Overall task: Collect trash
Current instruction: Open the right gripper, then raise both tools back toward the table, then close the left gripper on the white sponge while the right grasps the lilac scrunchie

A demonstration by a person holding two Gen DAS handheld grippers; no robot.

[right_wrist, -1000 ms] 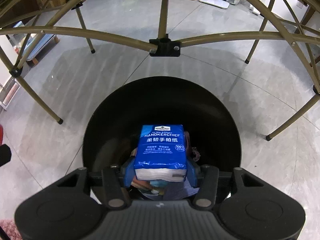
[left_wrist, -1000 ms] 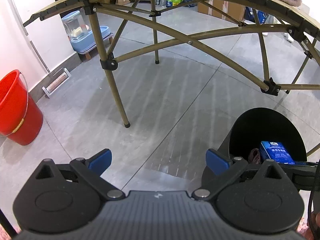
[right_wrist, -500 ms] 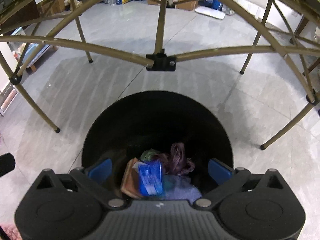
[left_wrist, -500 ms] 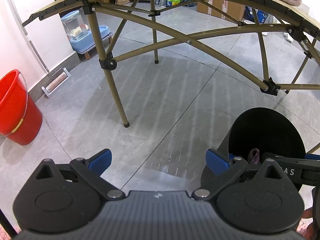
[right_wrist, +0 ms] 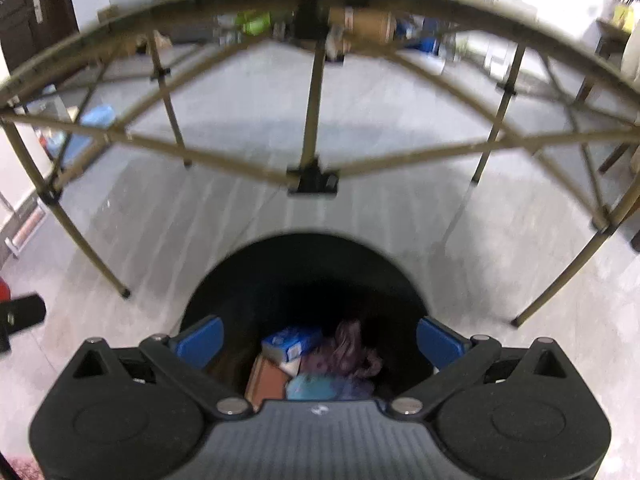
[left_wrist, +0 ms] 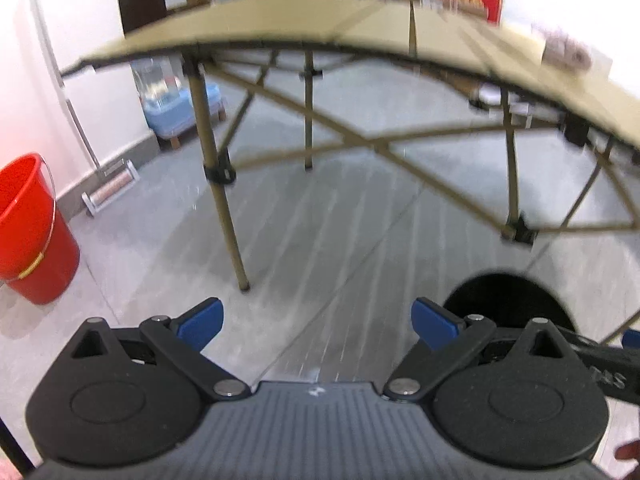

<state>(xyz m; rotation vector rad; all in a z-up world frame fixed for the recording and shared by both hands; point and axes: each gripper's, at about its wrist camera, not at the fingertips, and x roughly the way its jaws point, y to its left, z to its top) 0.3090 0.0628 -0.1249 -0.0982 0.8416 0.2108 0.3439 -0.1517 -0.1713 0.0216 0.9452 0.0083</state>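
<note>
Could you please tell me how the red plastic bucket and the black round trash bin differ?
The red plastic bucket stands by the white wall, left of the folding table's legs; the black round trash bin stands in front of the table, under the right tool. The bucket has a wire handle; the bin shows none. The bin holds a blue tissue pack and other trash; the bucket's inside is not visible. Both stand upright on the grey floor, tops open.

There were two grippers [left_wrist: 318,330] [right_wrist: 318,344], one black bin [right_wrist: 308,264], one red bucket [left_wrist: 28,236], one folding counter [left_wrist: 280,24] and one blue tissue pack [right_wrist: 290,342].
</note>
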